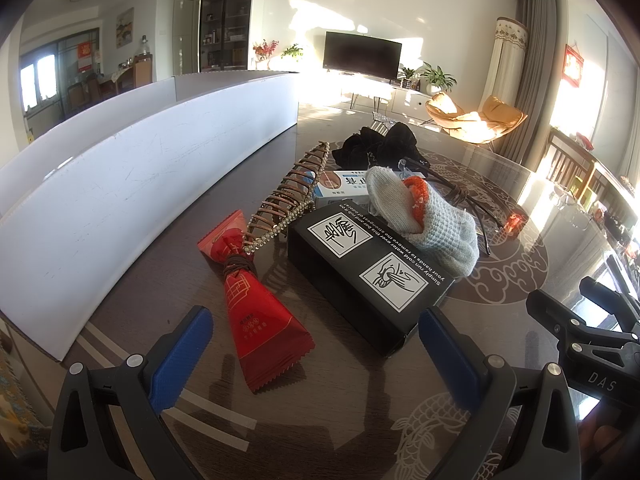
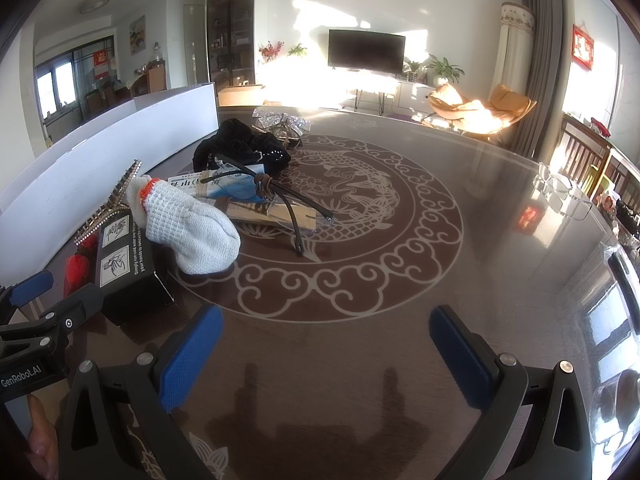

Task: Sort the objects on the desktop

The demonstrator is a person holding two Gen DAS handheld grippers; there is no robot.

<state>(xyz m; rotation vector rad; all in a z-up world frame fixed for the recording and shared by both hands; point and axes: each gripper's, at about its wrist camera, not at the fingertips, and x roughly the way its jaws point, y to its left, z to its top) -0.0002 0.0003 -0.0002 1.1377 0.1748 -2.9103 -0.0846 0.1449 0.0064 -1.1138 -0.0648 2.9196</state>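
Here the left gripper hovers with its blue pads spread wide over a red snack packet and a black box; a knitted glove lies on that box. The right gripper, likewise spread and empty, hangs above bare table, spectacles near.

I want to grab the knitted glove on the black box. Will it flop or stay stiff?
Probably floppy: the glove is soft knit and sags over the edge of the black box. It looks light, so it should lift easily. Its weave likely grips well, not slippery. It seems to touch the glasses behind it, so it might tug them.
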